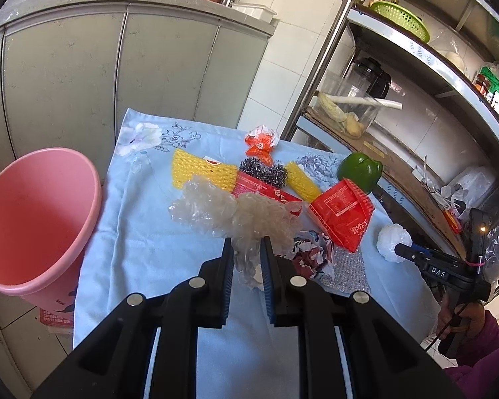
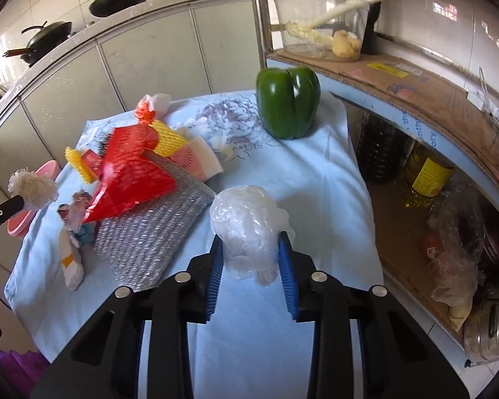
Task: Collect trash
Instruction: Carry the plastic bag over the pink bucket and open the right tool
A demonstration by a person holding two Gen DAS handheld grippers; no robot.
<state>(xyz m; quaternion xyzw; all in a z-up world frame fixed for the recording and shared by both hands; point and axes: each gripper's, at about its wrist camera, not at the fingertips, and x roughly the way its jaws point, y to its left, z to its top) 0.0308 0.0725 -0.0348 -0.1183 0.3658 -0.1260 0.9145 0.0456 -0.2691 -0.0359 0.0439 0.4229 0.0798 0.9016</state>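
Squeezed between the left gripper's (image 1: pixel 246 249) jaws, a crinkly clear plastic wad (image 1: pixel 249 219) is held above the blue cloth (image 1: pixel 143 232). A white plastic bag ball (image 2: pixel 248 229) is pinched by the right gripper (image 2: pixel 251 252). The pink bin (image 1: pixel 33 219) is seen left of the left gripper.

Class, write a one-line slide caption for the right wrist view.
Right gripper closes on a crumpled white plastic bag on the blue cloth, green pepper behind.

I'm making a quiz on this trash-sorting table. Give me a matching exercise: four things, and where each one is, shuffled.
Things:
1. green bell pepper
2. pink bin
3. white plastic bag
4. clear crumpled wrap

Places:
A. between the left gripper's jaws
B. beside the table, off the cloth
C. between the right gripper's jaws
D. standing at the table's far corner

Pairs: 1-D, 2-B, 3-C, 4-A
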